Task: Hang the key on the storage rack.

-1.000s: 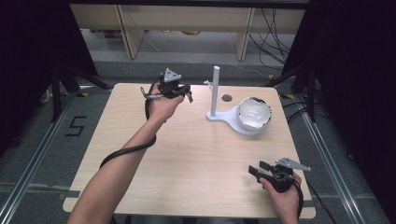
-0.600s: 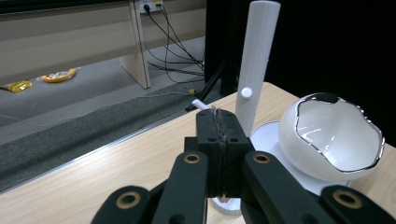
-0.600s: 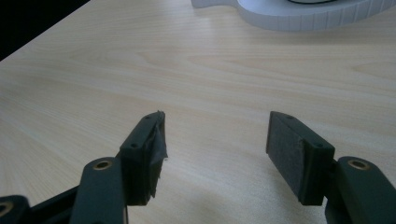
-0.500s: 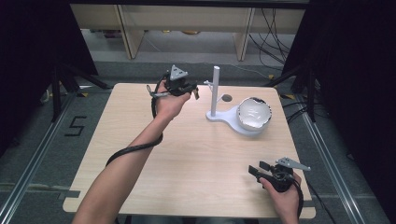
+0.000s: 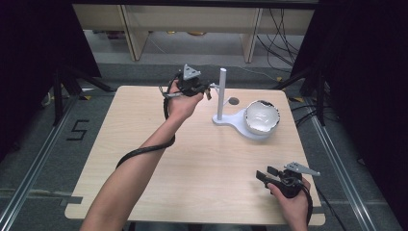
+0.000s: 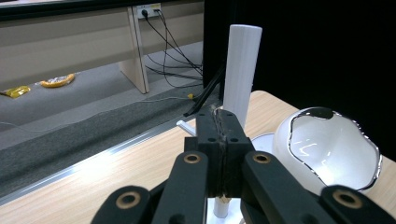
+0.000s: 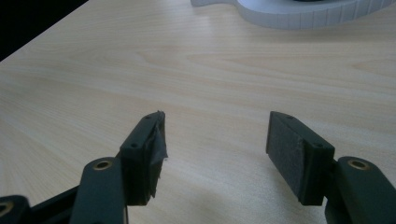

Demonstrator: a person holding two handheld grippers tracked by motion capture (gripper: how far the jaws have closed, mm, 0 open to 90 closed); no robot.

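While your right gripper [image 5: 267,175] rests slack-jawed well short of the stand's white post [image 5: 222,94], your left gripper [image 5: 208,89] hangs clenched just left of that upright, vertical-axis post, gripping nothing discernible.

Pale wood grain runs across the table [image 5: 144,144]. On it, the stand [image 5: 231,118] is plain white, post and base alike. Beside the post, the bowl [image 5: 262,117] is glossy white with a thin dark, silvery rim. The left gripper [image 5: 208,89] near the post and the right gripper [image 5: 262,174], well apart from the stand, are black, each topped by a grey plate.
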